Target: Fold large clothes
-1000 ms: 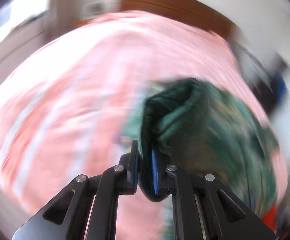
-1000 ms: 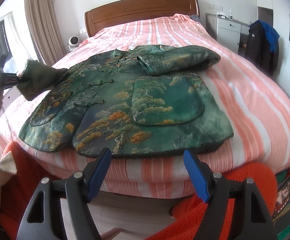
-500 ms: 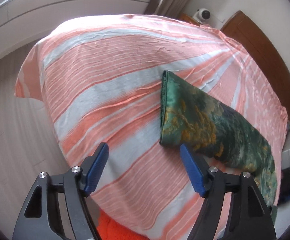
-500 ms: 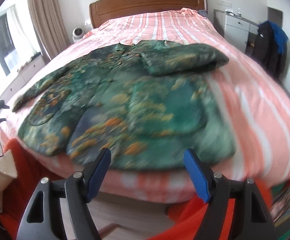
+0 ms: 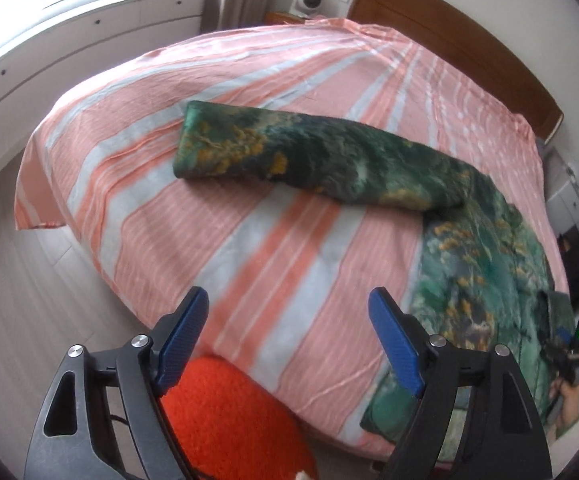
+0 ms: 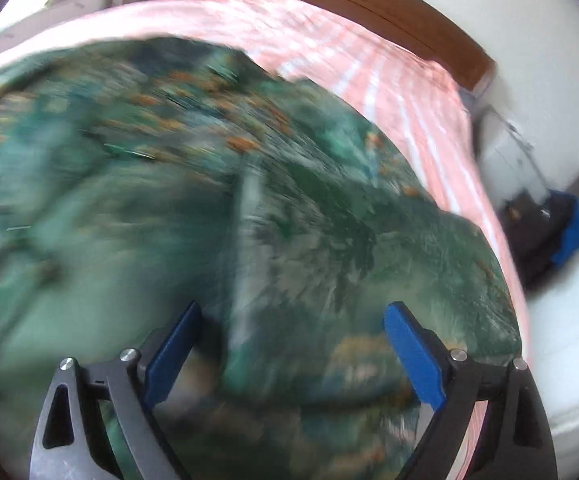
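Note:
A green jacket with gold and orange pattern point(image 5: 485, 264) lies on the striped bed. Its sleeve point(image 5: 289, 152) is stretched out flat toward the left, free of any grip. My left gripper point(image 5: 287, 296) hovers over the bed's near edge, short of the sleeve; its jaws are opening with nothing between them. In the blurred right wrist view the jacket's body point(image 6: 289, 200) fills the picture. My right gripper point(image 6: 293, 312) hangs close above it, jaws opening, pads not pressing on the cloth.
The pink and white striped sheet point(image 5: 193, 224) covers the bed, with a wooden headboard point(image 5: 449, 20) behind. A white window cabinet point(image 5: 69, 28) and bare floor point(image 5: 21, 300) lie left. Orange knit cloth point(image 5: 229, 412) sits under my left gripper. A person's hand point(image 5: 569, 396) shows at the right edge.
The left gripper let go of the sleeve, opened wide and pulled back; the sleeve now lies flat on the bed. The right gripper swung in close over the jacket and rolled.

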A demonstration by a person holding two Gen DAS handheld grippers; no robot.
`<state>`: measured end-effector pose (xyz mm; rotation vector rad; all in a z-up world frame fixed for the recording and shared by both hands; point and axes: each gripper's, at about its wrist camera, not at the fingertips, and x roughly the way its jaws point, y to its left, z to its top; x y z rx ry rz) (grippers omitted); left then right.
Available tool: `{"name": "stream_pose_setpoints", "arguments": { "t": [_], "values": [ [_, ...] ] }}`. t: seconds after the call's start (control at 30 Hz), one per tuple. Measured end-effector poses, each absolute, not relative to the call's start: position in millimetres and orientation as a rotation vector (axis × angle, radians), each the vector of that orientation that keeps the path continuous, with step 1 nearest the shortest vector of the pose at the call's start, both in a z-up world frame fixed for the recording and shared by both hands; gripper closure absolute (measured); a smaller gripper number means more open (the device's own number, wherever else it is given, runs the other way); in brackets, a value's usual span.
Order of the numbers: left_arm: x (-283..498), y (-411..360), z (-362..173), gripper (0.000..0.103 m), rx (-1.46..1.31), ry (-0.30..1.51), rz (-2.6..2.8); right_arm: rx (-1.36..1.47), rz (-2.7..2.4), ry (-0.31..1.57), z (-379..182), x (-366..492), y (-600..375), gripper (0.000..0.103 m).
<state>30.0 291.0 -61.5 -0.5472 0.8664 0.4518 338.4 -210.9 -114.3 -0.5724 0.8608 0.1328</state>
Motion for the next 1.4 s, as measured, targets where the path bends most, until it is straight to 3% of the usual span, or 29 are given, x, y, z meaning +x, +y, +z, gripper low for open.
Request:
{"name": "stream_pose_setpoints", "arguments": {
  "t": [0.03, 0.07, 0.1, 0.2, 0.43, 0.6, 0.77, 0.87, 0.93, 1.0, 1.23, 1.4],
  "values": [
    [32, 281, -61, 0.019, -0.522, 0.883, 0.440, -0.520, 0.126, 0.854, -113, 341, -219, 0.041],
    [35, 274, -60, 0.019, -0.497, 0.895, 0.432, -0.466, 0.129, 0.855, -109, 342, -227, 0.055],
    [39, 265, -60, 0.019, -0.468, 0.907, 0.425, -0.367, 0.104, 0.854, -99, 343, -246, 0.079],
    [50, 247, -56, 0.019, -0.421, 0.915, 0.401, -0.237, 0.038, 0.778, -62, 336, -299, 0.088],
    [72, 205, -39, 0.019, -0.356, 0.888, 0.284, -0.157, -0.203, 0.711, 22, 311, -489, 0.087],
    [76, 181, -45, 0.016, -0.258, 0.895, 0.262, -0.069, -0.490, 0.821, 34, 257, -651, 0.063],
    [81, 173, -55, 0.013, -0.225, 0.902, 0.274, -0.001, -0.606, 0.851, 30, 190, -697, 0.063],
    [85, 166, -52, 0.013, -0.229, 0.887, 0.254, 0.008, -0.516, 0.838, 28, 164, -661, 0.060],
    [88, 159, -49, 0.012, -0.225, 0.875, 0.229, 0.010, -0.402, 0.815, 26, 151, -613, 0.044],
    [90, 150, -46, 0.011, -0.215, 0.865, 0.200, 0.017, -0.266, 0.784, 21, 142, -553, 0.037],
    [93, 102, -56, 0.010, -0.187, 0.871, 0.074, 0.124, 0.180, 0.793, -24, 122, -346, 0.035],
    [89, 71, -70, 0.010, -0.108, 0.887, 0.018, 0.084, 0.325, 0.872, -59, 116, -260, 0.035]
  ]
}}
